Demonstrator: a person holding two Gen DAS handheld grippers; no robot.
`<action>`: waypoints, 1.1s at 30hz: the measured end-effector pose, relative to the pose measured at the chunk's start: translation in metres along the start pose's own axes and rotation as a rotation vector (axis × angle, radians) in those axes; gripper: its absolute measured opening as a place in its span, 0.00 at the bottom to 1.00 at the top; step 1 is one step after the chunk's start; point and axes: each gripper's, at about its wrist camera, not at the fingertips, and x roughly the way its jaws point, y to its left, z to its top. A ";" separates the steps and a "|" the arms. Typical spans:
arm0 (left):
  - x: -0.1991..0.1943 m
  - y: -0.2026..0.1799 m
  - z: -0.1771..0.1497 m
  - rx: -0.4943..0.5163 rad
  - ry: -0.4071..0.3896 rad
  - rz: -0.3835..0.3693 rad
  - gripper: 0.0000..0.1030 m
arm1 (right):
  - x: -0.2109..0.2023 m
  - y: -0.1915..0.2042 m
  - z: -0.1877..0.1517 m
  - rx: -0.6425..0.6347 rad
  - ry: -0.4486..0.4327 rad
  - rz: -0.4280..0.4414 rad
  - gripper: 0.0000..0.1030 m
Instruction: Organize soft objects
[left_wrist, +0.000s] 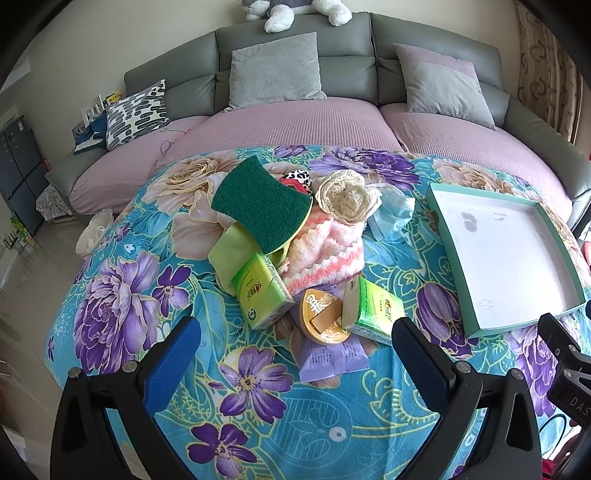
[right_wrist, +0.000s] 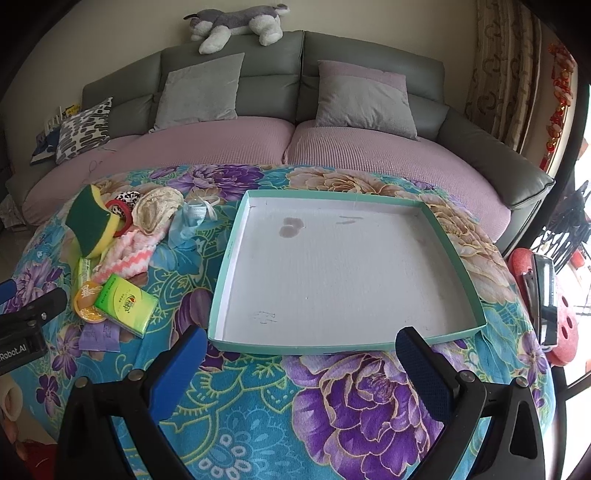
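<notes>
Hovering with jaws spread and holding nothing, the left gripper (left_wrist: 295, 347) faces the pile by the sponge (left_wrist: 260, 210), the right gripper (right_wrist: 301, 354) the tray (right_wrist: 476, 295).

Two hand-held grippers are counted: the left hand-held gripper (left_wrist: 295, 350) and the right hand-held gripper (right_wrist: 301, 354). One tray (right_wrist: 458, 258) is seen on the right of the surface (right_wrist: 332, 406). In the pile on the left, two tissue packs are counted, one left (left_wrist: 262, 291) and one right (left_wrist: 373, 310). One sponge (left_wrist: 260, 206), one gold tin (left_wrist: 323, 314), one purple packet (left_wrist: 332, 360), one pink cloth (left_wrist: 325, 254), one green cloth (left_wrist: 232, 251), one lace piece (left_wrist: 347, 197) and one face mask (left_wrist: 391, 214) are counted. Three cushions are seen on the far sofa (right_wrist: 258, 144): one patterned (right_wrist: 85, 127) and two grey, left (right_wrist: 199, 88) and right (right_wrist: 364, 99). One plush dog (right_wrist: 236, 26) lies on top.
</notes>
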 end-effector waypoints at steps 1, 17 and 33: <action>-0.001 0.000 0.000 0.001 -0.004 0.000 1.00 | 0.000 -0.002 0.000 0.008 -0.001 0.001 1.00; -0.003 0.002 0.001 -0.015 -0.017 -0.006 1.00 | -0.008 -0.011 0.001 0.057 -0.039 -0.006 1.00; 0.001 0.006 0.000 -0.035 0.001 0.001 1.00 | -0.006 -0.009 0.000 0.056 -0.025 -0.006 1.00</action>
